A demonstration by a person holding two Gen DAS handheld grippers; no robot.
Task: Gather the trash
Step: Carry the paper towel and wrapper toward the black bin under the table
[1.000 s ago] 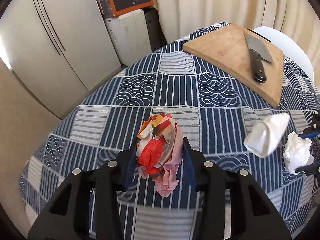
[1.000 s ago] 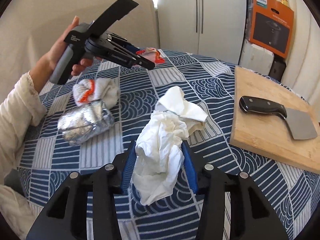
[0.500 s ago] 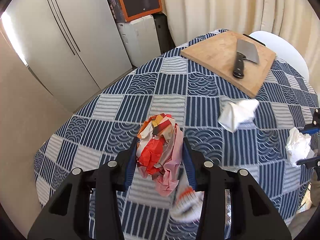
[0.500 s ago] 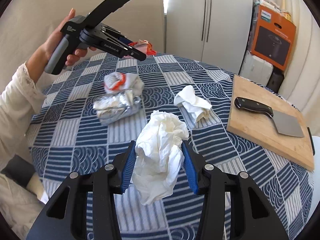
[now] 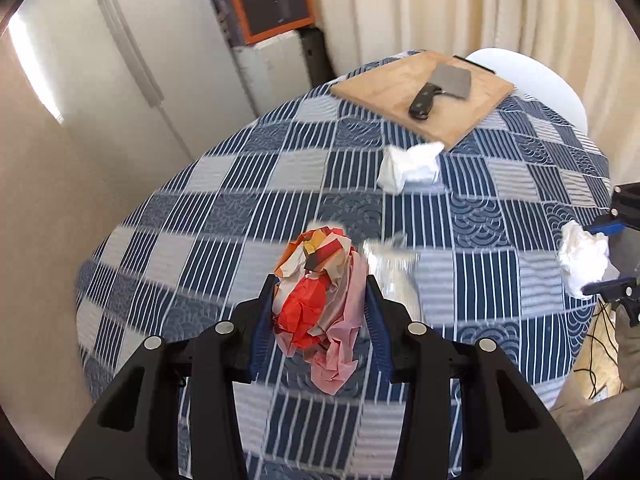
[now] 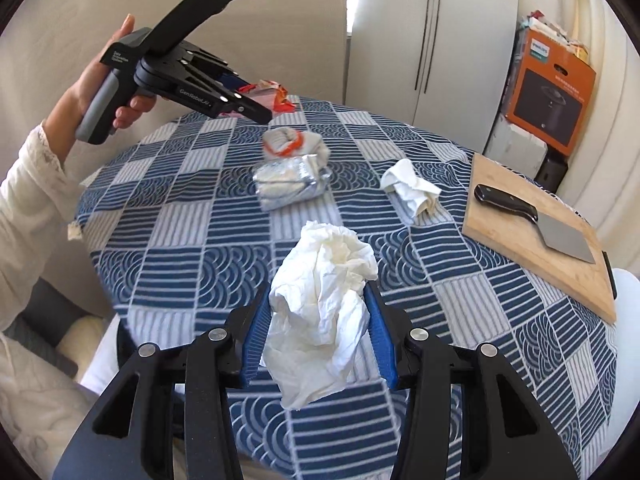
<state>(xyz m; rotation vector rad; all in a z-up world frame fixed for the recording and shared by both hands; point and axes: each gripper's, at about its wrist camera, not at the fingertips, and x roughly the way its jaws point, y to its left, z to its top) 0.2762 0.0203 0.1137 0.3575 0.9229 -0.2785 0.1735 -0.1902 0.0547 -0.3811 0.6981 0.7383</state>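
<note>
My left gripper [image 5: 320, 300] is shut on a crumpled red, orange and pink wrapper [image 5: 316, 300] and holds it high above the table; it also shows in the right wrist view [image 6: 260, 100]. My right gripper [image 6: 318, 312] is shut on a crumpled white tissue [image 6: 320, 304], lifted near the table's front edge, also seen in the left wrist view [image 5: 582, 260]. On the table lie a foil wad [image 6: 290, 186], a white-and-orange wad [image 6: 288, 142] and another white tissue [image 6: 410, 190].
A round table with a blue patterned cloth [image 6: 200, 240] holds a wooden cutting board [image 6: 532, 236] with a cleaver [image 6: 532, 220]. A fridge [image 6: 432, 40], an orange box [image 6: 548, 92] and curtains stand behind. A white chair [image 5: 532, 80] is beyond the board.
Both grippers have risen and pulled back from the table, each still holding its trash. The table objects look smaller and farther away.
</note>
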